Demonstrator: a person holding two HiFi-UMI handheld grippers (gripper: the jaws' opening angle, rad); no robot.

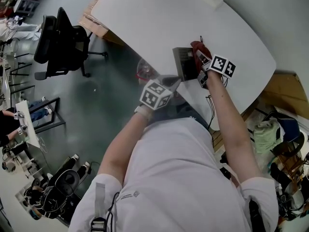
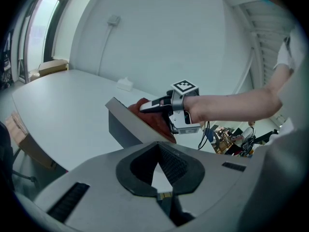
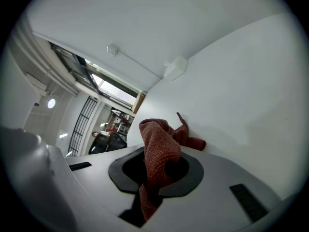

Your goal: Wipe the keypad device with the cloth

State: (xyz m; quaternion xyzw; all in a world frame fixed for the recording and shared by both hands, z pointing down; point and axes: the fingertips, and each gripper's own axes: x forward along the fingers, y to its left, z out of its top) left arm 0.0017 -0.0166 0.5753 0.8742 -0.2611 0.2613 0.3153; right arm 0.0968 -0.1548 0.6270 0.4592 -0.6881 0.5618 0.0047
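Note:
The keypad device (image 1: pixel 184 63) is a dark grey slab near the white table's (image 1: pixel 145 18) front edge; in the left gripper view it rises as a tilted wedge (image 2: pixel 123 124). A red cloth (image 1: pixel 199 49) lies bunched on its far right end. My right gripper (image 1: pixel 202 62) is shut on that cloth (image 3: pixel 159 151), which runs up between its jaws and trails onto the table. From the left I see the right gripper (image 2: pixel 155 105) pressing the cloth (image 2: pixel 150 120) onto the device's top. My left gripper (image 1: pixel 175 83) sits at the device's near side, jaws (image 2: pixel 158 145) closed together on nothing.
A small white box (image 2: pixel 124 84) sits far back on the table by the wall. A black office chair (image 1: pixel 60 42) and cardboard boxes (image 1: pixel 91 19) stand on the floor to the left. Cluttered bags and cables (image 1: pixel 280 134) crowd the right side.

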